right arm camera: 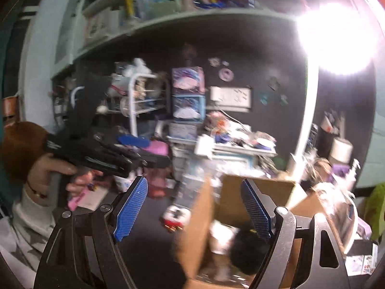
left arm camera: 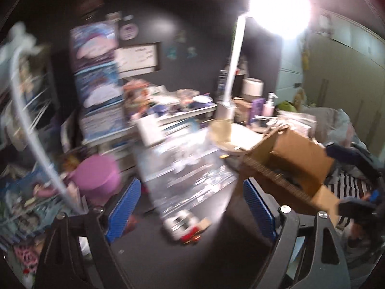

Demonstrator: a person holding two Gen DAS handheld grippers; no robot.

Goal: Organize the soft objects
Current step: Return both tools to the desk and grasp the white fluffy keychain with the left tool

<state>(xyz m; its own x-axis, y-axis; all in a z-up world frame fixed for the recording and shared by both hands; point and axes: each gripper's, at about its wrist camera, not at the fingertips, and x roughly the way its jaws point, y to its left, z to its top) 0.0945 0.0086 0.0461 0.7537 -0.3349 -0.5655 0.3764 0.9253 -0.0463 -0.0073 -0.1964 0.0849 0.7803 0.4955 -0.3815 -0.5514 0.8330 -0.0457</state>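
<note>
Both views are blurred. An open cardboard box point(left arm camera: 293, 161) stands on the dark table to the right in the left wrist view, and in the right wrist view point(right arm camera: 240, 202) it sits below the fingers, with a dark soft object point(right arm camera: 247, 245) and pale items inside. My left gripper point(left arm camera: 190, 204) is open and empty above the dark table point(left arm camera: 168, 252). It also shows in the right wrist view point(right arm camera: 134, 144), held at the left. My right gripper point(right arm camera: 195, 207) is open and empty over the box's near side; it appears at the right edge of the left wrist view point(left arm camera: 356, 183).
A clear plastic bag point(left arm camera: 190, 168) and a small red-and-white toy point(left arm camera: 185, 226) lie on the table. A pink tub point(left arm camera: 98, 175), stacked drawers point(left arm camera: 98, 79), a wire rack point(right arm camera: 142, 96) and a lit desk lamp point(left arm camera: 279, 7) crowd the back. Shelves point(right arm camera: 168, 16) hang above.
</note>
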